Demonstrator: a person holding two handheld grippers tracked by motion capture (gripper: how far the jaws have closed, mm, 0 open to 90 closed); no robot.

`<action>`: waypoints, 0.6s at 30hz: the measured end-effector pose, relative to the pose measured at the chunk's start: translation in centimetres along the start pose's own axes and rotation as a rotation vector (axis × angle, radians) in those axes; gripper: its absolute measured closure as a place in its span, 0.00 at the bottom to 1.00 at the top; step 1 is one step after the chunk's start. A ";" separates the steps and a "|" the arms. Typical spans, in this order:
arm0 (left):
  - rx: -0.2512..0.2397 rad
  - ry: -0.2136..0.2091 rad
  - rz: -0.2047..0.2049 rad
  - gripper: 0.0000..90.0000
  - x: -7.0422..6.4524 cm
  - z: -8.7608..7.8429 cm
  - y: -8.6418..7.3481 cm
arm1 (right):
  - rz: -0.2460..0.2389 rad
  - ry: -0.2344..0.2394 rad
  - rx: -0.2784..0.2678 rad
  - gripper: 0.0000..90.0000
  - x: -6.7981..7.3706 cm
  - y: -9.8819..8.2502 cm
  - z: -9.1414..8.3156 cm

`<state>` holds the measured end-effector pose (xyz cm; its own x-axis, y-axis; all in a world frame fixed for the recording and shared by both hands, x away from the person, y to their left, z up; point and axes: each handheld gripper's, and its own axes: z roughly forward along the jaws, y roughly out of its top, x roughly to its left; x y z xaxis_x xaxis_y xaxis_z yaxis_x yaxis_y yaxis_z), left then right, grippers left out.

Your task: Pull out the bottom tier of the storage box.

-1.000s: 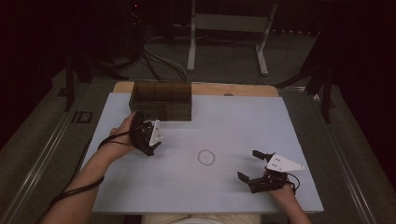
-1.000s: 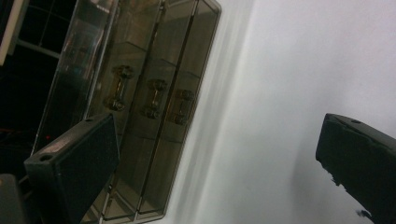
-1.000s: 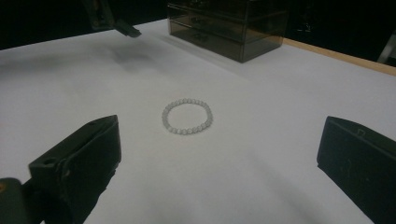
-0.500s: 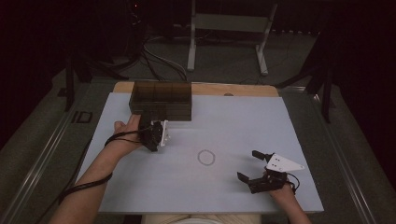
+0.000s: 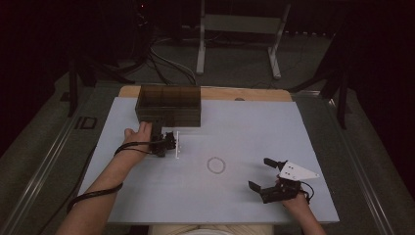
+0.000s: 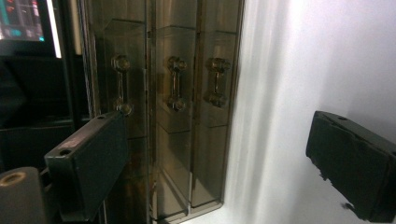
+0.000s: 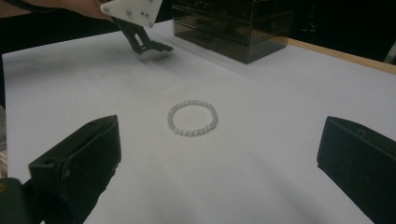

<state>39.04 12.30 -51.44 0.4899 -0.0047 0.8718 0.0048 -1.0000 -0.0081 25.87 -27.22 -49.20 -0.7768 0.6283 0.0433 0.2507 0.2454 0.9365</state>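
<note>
Facing the dark, see-through plastic drawer box [image 5: 169, 105] at the far edge of the pale blue-grey table mat [image 5: 313, 127], the left gripper [image 5: 161, 133] sits just in front of the box, its two black jaws standing wide with nothing between them, though they have just been closing a little. In the left gripper view the box's drawer fronts [image 6: 175, 116] and their small barbell-shaped handles lie straight ahead, between the two jaws, and all the drawers look pushed in. A ring-shaped bracelet of small pale beads [image 5: 216, 165] lies flat on the mat, well apart from the box on its near side. The right gripper [image 5: 262, 173] rests beyond the bracelet, farther from the box, its jaws spread wide and empty; in the right gripper view the bracelet [image 7: 193, 117] lies between them, untouched.
</note>
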 end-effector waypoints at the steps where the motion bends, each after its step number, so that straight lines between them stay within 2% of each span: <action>1: -0.015 0.021 0.006 0.14 -0.2 0.1 0.0 | 0.000 0.000 0.000 0.00 0.0 0.0 0.0; 3: -0.017 0.013 0.011 0.18 -0.4 0.1 0.1 | 0.001 0.000 -0.002 0.00 0.0 0.0 0.0; 5: -0.009 0.016 0.042 0.20 -0.6 0.2 0.2 | 0.002 -0.001 -0.003 0.00 -0.1 0.0 -0.1; 10: 0.031 -0.005 0.061 0.36 -1.0 0.9 0.2 | 0.002 0.000 -0.003 0.00 -0.1 0.0 -0.1; 14: 0.055 0.003 0.092 0.47 -1.3 1.5 0.3 | 0.005 0.000 -0.003 0.00 -0.1 0.0 -0.1; 18: 0.064 0.020 0.090 0.55 -1.4 2.0 0.3 | 0.006 0.000 -0.002 0.00 -0.1 0.0 -0.1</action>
<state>40.11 12.00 -53.66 0.4734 -0.0954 0.8757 0.0176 -0.9929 -0.1177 25.91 -27.38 -49.15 -0.7755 0.6294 0.0491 0.2541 0.2400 0.9369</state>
